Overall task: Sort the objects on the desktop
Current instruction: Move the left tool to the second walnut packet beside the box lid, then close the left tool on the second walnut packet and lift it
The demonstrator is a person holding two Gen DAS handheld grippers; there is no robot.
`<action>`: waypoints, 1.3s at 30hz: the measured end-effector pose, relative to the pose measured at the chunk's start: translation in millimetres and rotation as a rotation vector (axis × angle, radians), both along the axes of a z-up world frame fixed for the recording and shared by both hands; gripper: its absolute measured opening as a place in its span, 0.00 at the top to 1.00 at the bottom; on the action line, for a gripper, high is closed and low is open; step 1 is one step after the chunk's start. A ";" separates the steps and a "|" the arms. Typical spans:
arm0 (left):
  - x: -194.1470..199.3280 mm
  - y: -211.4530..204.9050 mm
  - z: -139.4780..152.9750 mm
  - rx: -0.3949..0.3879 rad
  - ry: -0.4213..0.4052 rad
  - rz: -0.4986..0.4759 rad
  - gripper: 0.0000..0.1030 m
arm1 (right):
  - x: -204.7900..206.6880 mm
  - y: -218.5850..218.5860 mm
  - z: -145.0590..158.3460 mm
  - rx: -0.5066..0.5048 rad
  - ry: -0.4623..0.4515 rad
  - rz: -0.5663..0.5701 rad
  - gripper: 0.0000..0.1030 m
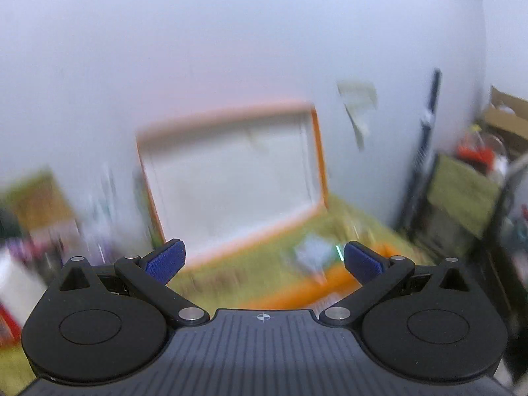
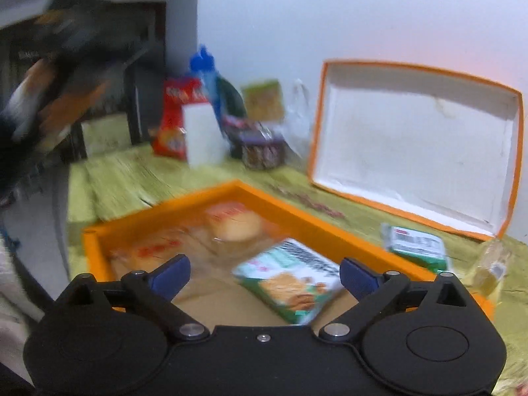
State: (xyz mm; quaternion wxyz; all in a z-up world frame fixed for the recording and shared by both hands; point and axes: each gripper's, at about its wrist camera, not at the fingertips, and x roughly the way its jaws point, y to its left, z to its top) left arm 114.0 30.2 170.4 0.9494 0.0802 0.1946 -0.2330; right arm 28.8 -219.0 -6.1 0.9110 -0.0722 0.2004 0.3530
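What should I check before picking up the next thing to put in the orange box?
1. Right tongs open, nothing pressed between them: ok.
2. Left tongs open and empty: ok.
3. Biscuit pack inside the orange box: ok.
4. Green packet on the table, outside the box: ok, reachable target.
5. Room left in the box beside the bread bags: ok.
6. Left view sharp enough to aim: not ok, blurred.

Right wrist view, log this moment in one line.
right hand-held gripper open, empty | green biscuit pack in orange box | lid against wall
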 end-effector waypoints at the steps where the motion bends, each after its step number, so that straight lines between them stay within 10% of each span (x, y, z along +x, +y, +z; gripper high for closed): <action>1: 12.4 -12.1 8.2 0.025 -0.036 -0.011 0.00 | -5.7 3.0 0.1 -0.005 -0.027 0.003 0.05; 5: 69.1 -76.6 3.6 0.185 -0.083 -0.139 0.00 | -14.5 3.3 3.9 0.021 -0.088 0.003 0.01; 17: 184.0 -239.5 -158.9 0.596 0.276 -0.424 0.02 | -15.1 -5.1 10.1 0.053 -0.044 0.023 0.01; 39: 205.0 -259.4 -189.4 0.680 0.437 -0.421 0.19 | -18.0 -1.9 3.0 0.087 -0.045 0.010 0.01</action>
